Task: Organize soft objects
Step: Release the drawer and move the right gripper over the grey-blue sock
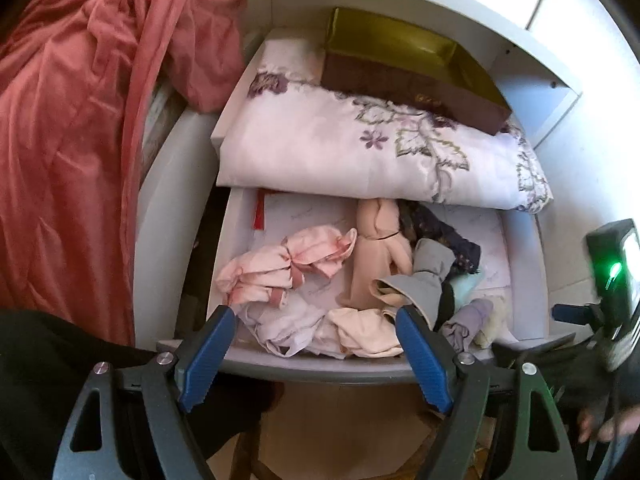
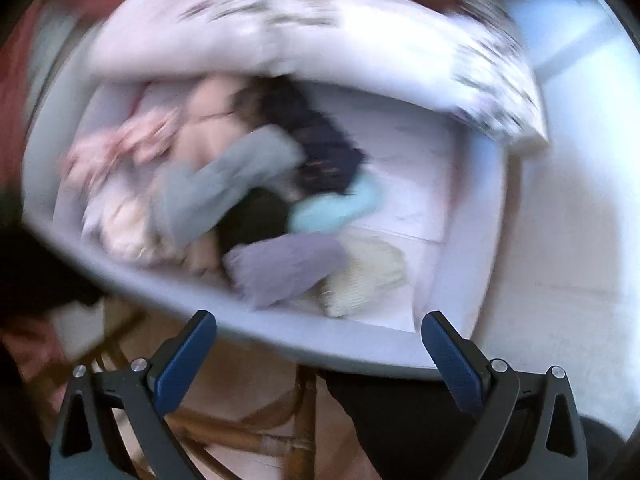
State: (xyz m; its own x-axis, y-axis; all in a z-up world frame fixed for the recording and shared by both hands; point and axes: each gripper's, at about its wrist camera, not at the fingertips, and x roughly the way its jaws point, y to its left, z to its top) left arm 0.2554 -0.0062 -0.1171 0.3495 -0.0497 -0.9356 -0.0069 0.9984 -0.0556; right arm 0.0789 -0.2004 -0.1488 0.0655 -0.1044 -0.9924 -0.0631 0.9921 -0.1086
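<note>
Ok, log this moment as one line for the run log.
left gripper: open, empty, at drawer front | right gripper: open, empty, view blurred | grey sock: in drawer, ungrasped

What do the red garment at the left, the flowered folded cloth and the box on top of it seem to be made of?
Red garment: probably velvet or velour; soft sheen along its folds.
Flowered folded cloth: smooth woven fabric, perhaps cotton with a slight gloss; stitched-looking flowers.
Box: likely cardboard; matte brown outside, shiny gold inside.
</note>
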